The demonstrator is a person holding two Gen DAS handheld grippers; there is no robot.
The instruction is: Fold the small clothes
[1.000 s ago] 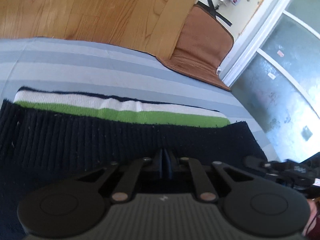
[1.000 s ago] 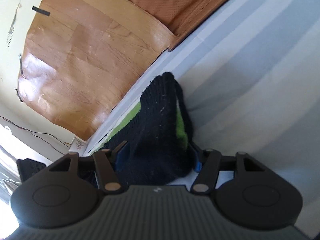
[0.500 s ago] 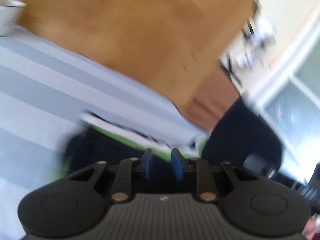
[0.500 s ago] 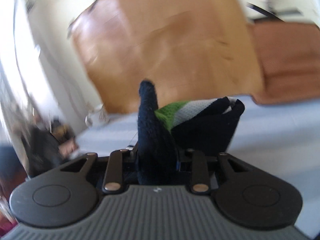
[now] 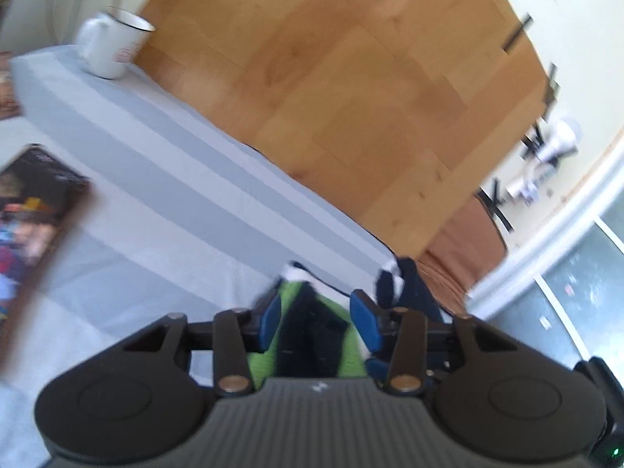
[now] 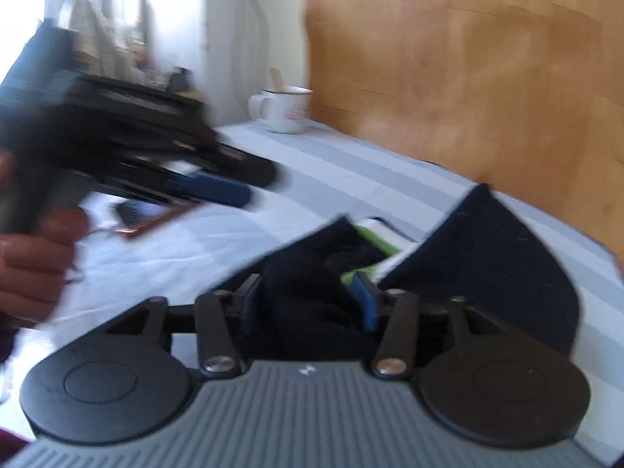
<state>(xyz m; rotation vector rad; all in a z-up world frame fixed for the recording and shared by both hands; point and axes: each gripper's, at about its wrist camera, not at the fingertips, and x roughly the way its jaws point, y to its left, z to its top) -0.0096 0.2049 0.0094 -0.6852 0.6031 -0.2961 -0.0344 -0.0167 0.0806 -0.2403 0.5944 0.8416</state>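
Observation:
A small navy knit garment (image 6: 487, 257) with green and white stripes lies bunched on the blue striped cloth (image 6: 351, 171). My right gripper (image 6: 308, 304) has its jaws apart with navy fabric lying between them. My left gripper (image 5: 318, 319) is open too, with the green and navy cloth (image 5: 312, 331) between its blue pads, not pinched. The left gripper also shows in the right wrist view (image 6: 218, 189), held in a hand at the left, above the cloth.
A white enamel mug (image 5: 113, 45) stands at the far edge of the cloth, also in the right wrist view (image 6: 286, 109). A dark book (image 5: 35, 210) lies at the left. A wooden panel (image 5: 351, 97) and a brown mat (image 5: 464, 249) lie beyond.
Both grippers swung left and opened. The right let go of the garment fold it pinched half a second ago. The left, shut on the knit a second ago, has released it.

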